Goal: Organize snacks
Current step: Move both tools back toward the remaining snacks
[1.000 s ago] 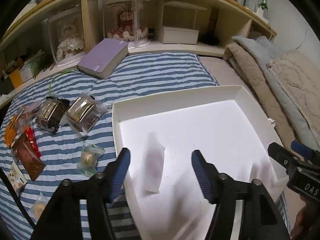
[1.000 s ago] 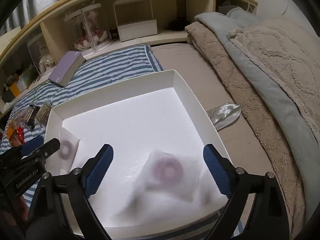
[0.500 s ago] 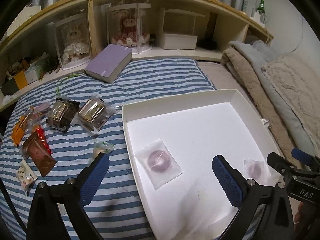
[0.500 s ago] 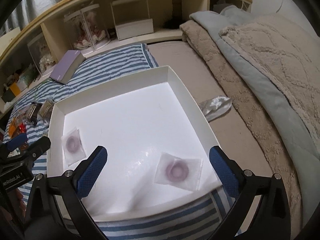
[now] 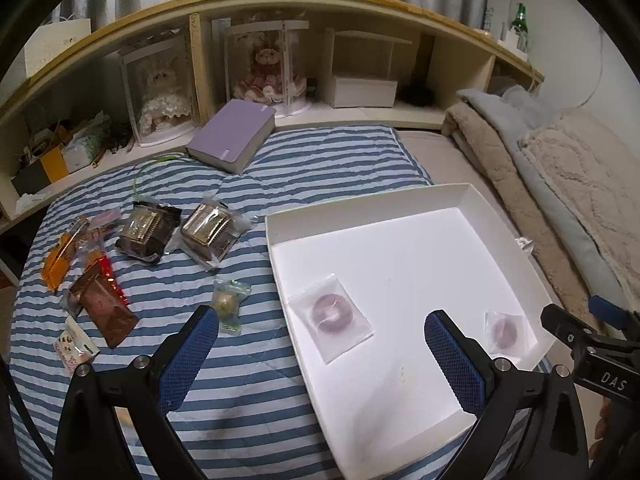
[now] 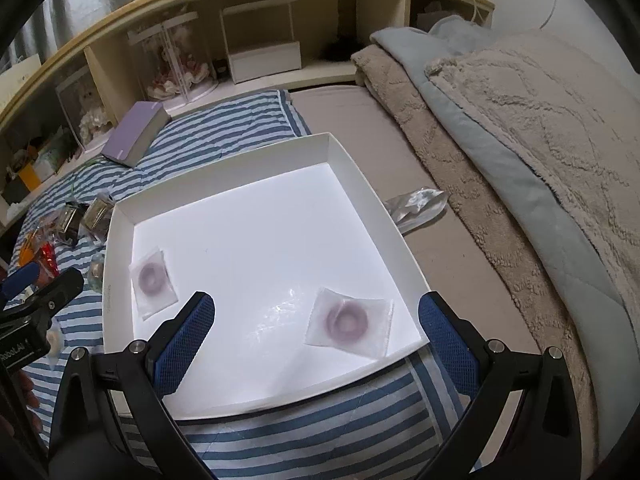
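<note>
A white shallow box point(image 5: 372, 208) point(image 6: 224, 200) lies on the striped bedspread. Two clear packets with purple rings lie flat in it: one near its left wall point(image 5: 332, 314) point(image 6: 152, 278), one near its front right corner point(image 5: 505, 330) point(image 6: 347, 322). My left gripper point(image 5: 320, 360) hangs open above the box's left wall, nothing between its fingers. My right gripper point(image 6: 316, 340) is open above the box's front edge, empty. Loose snacks lie left of the box: two dark cakes in clear wrap point(image 5: 146, 228) point(image 5: 210, 232), a small green-wrapped sweet point(image 5: 228, 304), a brown packet point(image 5: 106, 308).
A lilac book point(image 5: 232, 140) rests at the head of the bedspread, below shelves with boxed dolls point(image 5: 268, 68). Folded beige and blue blankets point(image 6: 520, 128) fill the right side. A crumpled clear wrapper point(image 6: 416, 206) lies right of the box. Orange and red packets point(image 5: 60, 260) lie at far left.
Both grippers opened wide and let the ring packets drop into the box, then rose and drew back. The left view shifted left, showing more of the loose snacks.
</note>
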Demonstrator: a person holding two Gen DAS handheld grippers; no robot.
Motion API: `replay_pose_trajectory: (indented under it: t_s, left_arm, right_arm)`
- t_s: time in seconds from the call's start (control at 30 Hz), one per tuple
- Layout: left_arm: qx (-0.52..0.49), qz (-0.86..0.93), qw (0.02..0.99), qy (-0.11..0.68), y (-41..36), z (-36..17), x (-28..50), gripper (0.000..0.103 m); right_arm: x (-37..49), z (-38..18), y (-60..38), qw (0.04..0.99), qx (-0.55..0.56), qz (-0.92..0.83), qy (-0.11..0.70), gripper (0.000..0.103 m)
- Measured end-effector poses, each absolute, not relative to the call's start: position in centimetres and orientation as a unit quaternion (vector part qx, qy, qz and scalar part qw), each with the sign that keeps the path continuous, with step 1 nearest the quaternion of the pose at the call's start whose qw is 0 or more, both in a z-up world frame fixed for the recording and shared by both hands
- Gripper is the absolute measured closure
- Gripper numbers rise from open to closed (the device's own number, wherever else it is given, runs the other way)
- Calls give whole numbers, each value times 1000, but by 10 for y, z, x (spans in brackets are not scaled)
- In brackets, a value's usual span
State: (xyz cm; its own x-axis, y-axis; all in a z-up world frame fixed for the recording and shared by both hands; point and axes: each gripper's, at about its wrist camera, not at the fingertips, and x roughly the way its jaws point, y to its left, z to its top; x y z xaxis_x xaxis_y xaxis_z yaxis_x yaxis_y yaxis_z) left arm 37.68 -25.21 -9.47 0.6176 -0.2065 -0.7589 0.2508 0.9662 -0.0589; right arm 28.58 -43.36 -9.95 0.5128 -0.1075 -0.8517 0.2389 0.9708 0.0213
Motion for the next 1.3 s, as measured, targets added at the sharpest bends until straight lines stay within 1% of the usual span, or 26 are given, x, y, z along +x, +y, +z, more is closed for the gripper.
replay_pose_trajectory:
  t_s: [0.37,0.77,1.07,1.3]
  left_arm:
    - [15,-113,908,404,-213,-65,353,0]
    - [29,-83,930,356,-122,-7,297,0]
    - [27,-54,939,339,-50,16,265,0]
    - [32,-51,943,327,-8,13,255,0]
  right_arm:
    - [277,-67,-409,885,61,-95,452,0]
    - [272,-32,-348,913,39,-54,402,0]
    - [268,-24,-287,926,19,-3,377,0]
    - [262,-31,-234,931,12,48,361,0]
